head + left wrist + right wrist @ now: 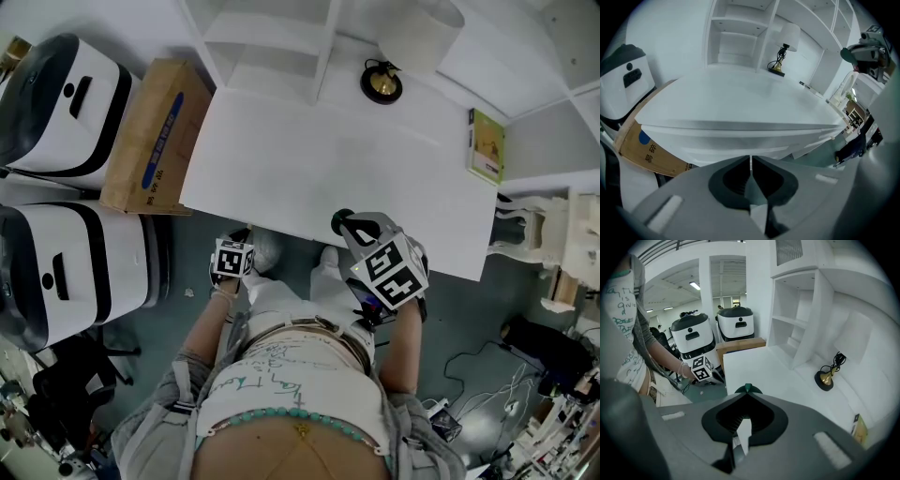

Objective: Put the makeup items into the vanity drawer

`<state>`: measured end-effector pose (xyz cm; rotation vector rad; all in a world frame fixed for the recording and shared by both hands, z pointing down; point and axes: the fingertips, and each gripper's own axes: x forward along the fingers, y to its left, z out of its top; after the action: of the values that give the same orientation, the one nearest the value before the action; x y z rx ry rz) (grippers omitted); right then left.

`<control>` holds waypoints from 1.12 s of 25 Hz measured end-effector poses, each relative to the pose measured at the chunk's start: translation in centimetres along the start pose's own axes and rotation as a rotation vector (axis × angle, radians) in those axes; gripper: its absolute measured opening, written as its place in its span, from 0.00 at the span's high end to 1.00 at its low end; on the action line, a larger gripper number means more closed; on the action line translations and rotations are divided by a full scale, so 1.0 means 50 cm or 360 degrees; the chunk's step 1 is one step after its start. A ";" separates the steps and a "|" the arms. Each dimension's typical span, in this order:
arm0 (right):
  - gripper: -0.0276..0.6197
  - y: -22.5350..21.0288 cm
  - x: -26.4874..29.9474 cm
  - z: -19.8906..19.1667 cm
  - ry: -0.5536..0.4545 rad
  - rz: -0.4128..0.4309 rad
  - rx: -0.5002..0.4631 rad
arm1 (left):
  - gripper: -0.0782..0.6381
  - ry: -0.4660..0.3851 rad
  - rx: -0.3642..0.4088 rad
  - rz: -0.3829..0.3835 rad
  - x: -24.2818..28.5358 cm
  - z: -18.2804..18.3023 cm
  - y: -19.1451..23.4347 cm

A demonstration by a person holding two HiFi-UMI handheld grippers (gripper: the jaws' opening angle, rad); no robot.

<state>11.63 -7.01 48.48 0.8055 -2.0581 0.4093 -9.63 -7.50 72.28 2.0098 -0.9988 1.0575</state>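
No makeup items show in any view. The white vanity table [328, 169] has a bare top; its drawer front [740, 140] under the edge looks closed. My left gripper [234, 251] is held low in front of the table's front edge, left of the person's body, jaws shut with nothing between them [751, 161]. My right gripper [343, 223] reaches just over the front edge near the middle, its dark green tips together and shut on nothing [748, 390]. From the left gripper view, the right gripper [855, 53] appears at the upper right.
A brass-footed lamp [382, 82] stands at the back of the table and a green book [486, 145] lies at its right end. White shelves [272, 47] rise behind. A cardboard box [155, 136] and two white machines [66, 103] stand to the left.
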 end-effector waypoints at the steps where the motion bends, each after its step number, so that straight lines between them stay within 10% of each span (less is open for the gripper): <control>1: 0.91 -0.001 0.000 -0.003 0.0010 -0.0005 0.0003 | 0.88 0.0010 0.0008 -0.0002 0.004 -0.002 0.002; 28: 0.91 -0.001 -0.010 -0.042 0.0113 -0.0027 0.0063 | 0.76 0.0181 0.0017 0.0040 0.082 -0.042 0.040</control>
<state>13.15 -5.71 49.28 0.8205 -1.9817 0.4642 -10.53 -8.14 77.18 1.9270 -0.9627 1.1795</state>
